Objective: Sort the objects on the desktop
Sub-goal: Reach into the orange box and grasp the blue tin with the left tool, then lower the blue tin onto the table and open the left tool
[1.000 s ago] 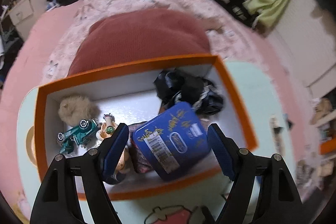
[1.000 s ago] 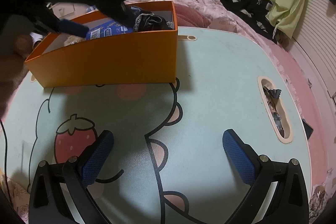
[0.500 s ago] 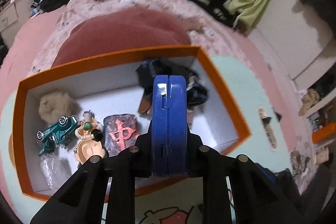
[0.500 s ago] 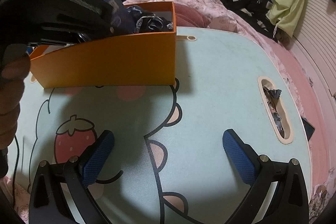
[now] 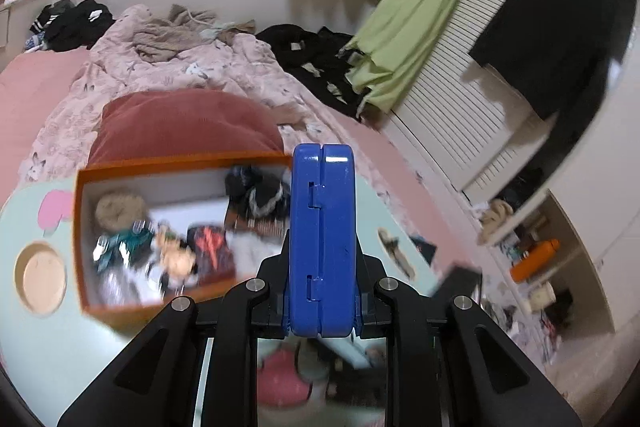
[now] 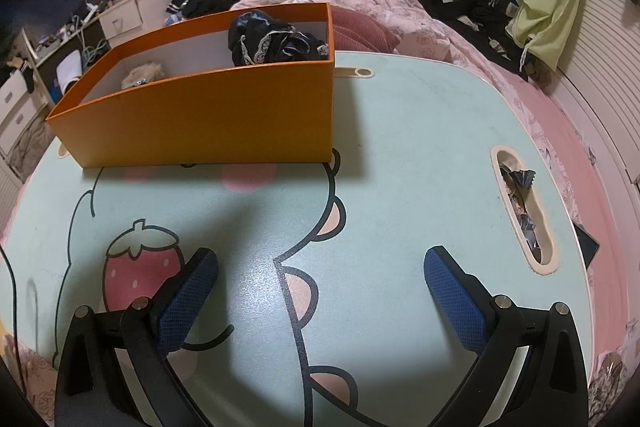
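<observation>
The left gripper is clamped on a blue tin, held on edge and lifted above the table. The right gripper is wide apart and holds nothing, low over the table. The tin is smooth and the pads grip only its lower part, so I think it could slip or swing out. The orange box lies below and to the left, apart from the tin.

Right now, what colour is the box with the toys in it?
Orange outside, white inside; the box shows best from the right wrist.
</observation>
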`<state>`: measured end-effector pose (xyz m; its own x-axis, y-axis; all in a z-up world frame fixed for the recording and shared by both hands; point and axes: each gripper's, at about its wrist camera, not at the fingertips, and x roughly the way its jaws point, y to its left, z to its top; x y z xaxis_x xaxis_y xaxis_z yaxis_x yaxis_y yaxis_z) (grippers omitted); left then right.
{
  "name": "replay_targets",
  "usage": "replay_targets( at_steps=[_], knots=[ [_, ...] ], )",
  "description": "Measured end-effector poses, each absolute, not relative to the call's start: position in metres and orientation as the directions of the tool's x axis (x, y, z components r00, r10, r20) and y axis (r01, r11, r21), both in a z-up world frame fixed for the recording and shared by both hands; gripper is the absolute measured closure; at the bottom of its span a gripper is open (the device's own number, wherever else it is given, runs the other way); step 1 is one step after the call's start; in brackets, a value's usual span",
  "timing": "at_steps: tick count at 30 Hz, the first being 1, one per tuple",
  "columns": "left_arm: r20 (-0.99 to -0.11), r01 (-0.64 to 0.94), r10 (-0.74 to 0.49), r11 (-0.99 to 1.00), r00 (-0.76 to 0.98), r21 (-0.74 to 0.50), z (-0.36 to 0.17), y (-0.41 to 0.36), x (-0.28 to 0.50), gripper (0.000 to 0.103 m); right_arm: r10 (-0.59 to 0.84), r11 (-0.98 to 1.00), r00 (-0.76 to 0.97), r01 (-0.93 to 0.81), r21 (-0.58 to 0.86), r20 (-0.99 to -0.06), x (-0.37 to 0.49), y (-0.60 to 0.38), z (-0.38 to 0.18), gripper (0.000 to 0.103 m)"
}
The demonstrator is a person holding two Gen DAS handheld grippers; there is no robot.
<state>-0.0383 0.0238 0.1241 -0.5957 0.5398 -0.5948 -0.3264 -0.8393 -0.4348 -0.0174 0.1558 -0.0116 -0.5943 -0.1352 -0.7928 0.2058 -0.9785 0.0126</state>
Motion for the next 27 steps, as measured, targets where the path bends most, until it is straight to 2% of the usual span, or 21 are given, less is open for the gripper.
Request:
replay_targets(
  at_steps=[5, 6, 9, 13, 16, 17, 18, 22, 26, 27],
  knots=[
    [-0.641, -0.299, 0.508, -0.86, -0.576, -0.413, 0.079, 0.02, -0.009, 0.081, -0.133, -0.979, -0.591, 0.202, 0.014, -0.795, -0.018, 0.156, -0.01, 0.0],
    [-0.653, -0.298, 0.504, -0.863, -0.566, -0.408, 0.069, 0.023, -0.004, 0.081, -0.139, -0.979, -0.592, 0.205, 0.019, -0.794, -0.019, 0.159, -0.009, 0.002],
    [-0.678, -0.3, 0.489, -0.872, -0.549, -0.386, 0.048, 0.033, 0.006, 0.081, -0.167, -0.978, -0.619, 0.204, 0.048, -0.767, -0.02, 0.168, 0.001, 0.02],
    [-0.723, -0.257, 0.458, -0.889, -0.517, -0.379, 0.031, 0.036, -0.003, 0.08, -0.209, -0.974, -0.694, 0.211, 0.082, -0.689, -0.036, 0.178, 0.037, 0.024],
    [-0.726, -0.225, 0.455, -0.889, -0.516, -0.398, 0.029, 0.029, -0.006, 0.064, -0.269, -0.954, -0.714, 0.291, 0.075, -0.647, -0.057, 0.165, 0.068, 0.024],
    [-0.726, -0.208, 0.446, -0.893, -0.524, -0.398, 0.028, 0.026, -0.006, 0.051, -0.287, -0.943, -0.709, 0.329, 0.057, -0.644, -0.069, 0.155, 0.077, 0.024],
    [-0.722, -0.194, 0.435, -0.897, -0.537, -0.396, 0.029, 0.023, -0.004, 0.044, -0.291, -0.935, -0.702, 0.354, 0.036, -0.65, -0.081, 0.144, 0.082, 0.024],
    [-0.718, -0.168, 0.385, -0.919, -0.58, -0.357, 0.033, 0.017, 0.006, 0.037, -0.266, -0.907, -0.657, 0.418, -0.048, -0.705, -0.121, 0.108, 0.074, 0.024],
    [-0.731, -0.145, 0.361, -0.928, -0.578, -0.343, 0.027, 0.01, 0.009, 0.037, -0.212, -0.889, -0.622, 0.442, -0.114, -0.754, -0.145, 0.086, 0.046, 0.024],
    [-0.732, -0.143, 0.362, -0.927, -0.577, -0.346, 0.025, 0.007, 0.01, 0.037, -0.19, -0.887, -0.628, 0.439, -0.142, -0.754, -0.147, 0.083, 0.04, 0.027]
  ],
)
